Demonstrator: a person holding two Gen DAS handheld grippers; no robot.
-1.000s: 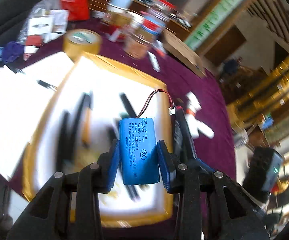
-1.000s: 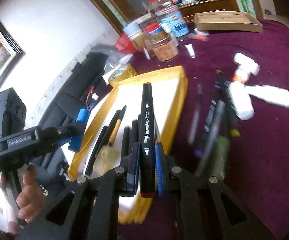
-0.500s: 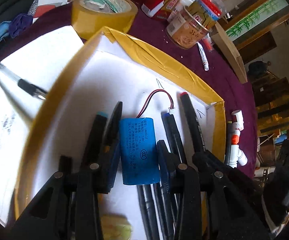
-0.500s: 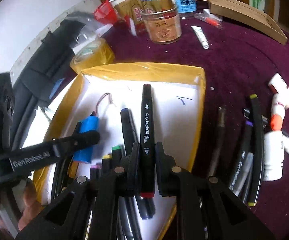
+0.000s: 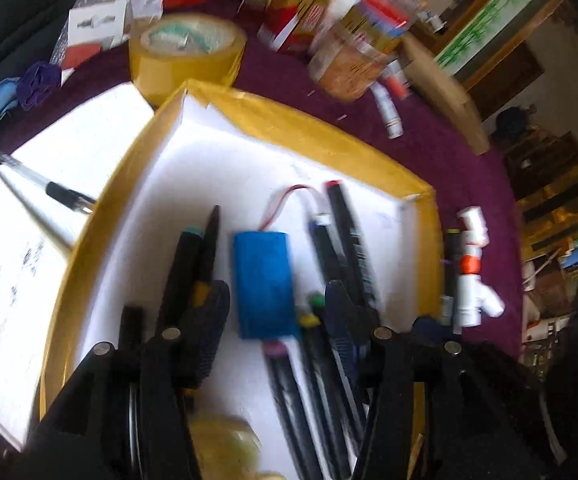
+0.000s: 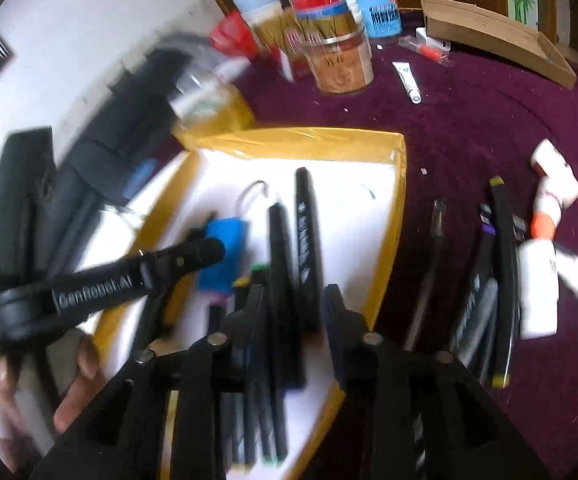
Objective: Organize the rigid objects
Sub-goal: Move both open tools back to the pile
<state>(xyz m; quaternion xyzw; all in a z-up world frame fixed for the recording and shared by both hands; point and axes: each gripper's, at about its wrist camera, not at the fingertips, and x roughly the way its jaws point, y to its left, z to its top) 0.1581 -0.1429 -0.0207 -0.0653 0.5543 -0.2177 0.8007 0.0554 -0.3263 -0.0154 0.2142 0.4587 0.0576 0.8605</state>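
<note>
Both pairs of jaws are opening over the yellow-rimmed tray, which sits on the purple tabletop with its right wall facing a loose cluster of markers that still lies out on the cloth. The left gripper has its jaws apart on either side of the blue battery pack, and no pad appears to press on it; the pack lies on the tray's white floor among the pens, its red lead curling toward the tray's far wall. The right gripper stands with jaws apart around the black marker, which lies on the tray floor near the right wall, beside other dark pens. The risks I see are these: the red lead could snag on a left pad as that gripper lifts away and drag the pack across the pens; the round marker could roll against its neighbours or be nudged askew if the right jaws leave at an angle; and the two grippers work close together over one tray, so their fingers could knock each other. Readable writing is scarce because of blur: the left gripper's arm reads "GenRobot.AI" in the right wrist view. The marker's white print and the labels on the jars at the tabletop's far edge are not legible.
</note>
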